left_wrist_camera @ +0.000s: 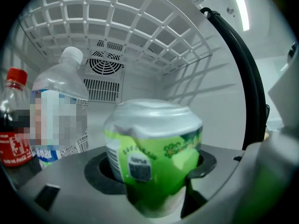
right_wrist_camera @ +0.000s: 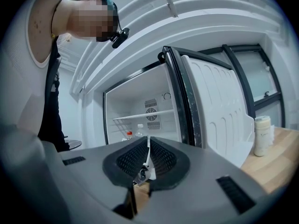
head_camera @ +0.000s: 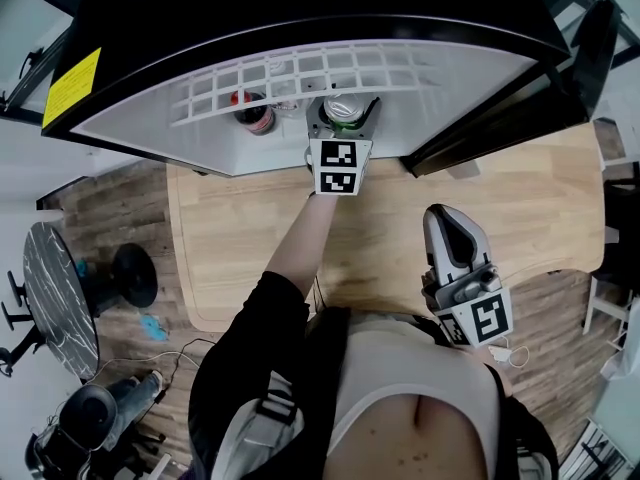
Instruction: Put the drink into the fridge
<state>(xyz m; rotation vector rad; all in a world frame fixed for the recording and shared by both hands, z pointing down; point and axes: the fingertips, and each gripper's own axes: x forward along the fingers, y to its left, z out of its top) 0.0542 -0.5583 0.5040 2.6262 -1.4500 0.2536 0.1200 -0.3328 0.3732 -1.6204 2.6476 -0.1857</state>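
The drink (left_wrist_camera: 152,157), a green pot with a crinkled silvery foil lid, sits upright between the jaws of the left gripper (left_wrist_camera: 154,183). The dark pads press on both its sides, so the grip is firm. It is already inside the fridge (head_camera: 300,8), below the white wire shelf (left_wrist_camera: 117,27); whether its base touches the fridge floor cannot be told.

Just to its left in the left gripper view stands a clear water bottle (left_wrist_camera: 60,111) with a white cap. Beyond that is a dark cola bottle (left_wrist_camera: 14,125) with a red cap (both further back than the pot). A round fan grille (left_wrist_camera: 105,62) shows on the back wall.

From the head view, the left forearm (head_camera: 305,238) is stretched straight forward across the wooden table (head_camera: 230,238). It carries the gripper's marker cube (head_camera: 340,166) to the mouth of the fridge.

The right gripper (head_camera: 447,218) is held back, close to the person's body over the near part of the table, its nose pointing towards the fridge. Its jaws are pressed together with nothing held between them. Its own view looks past them into the open cabinet, with the white-lined door (right_wrist_camera: 215,106) swung out to the right. A pale bottle (right_wrist_camera: 262,134) stands on the table beyond the door.
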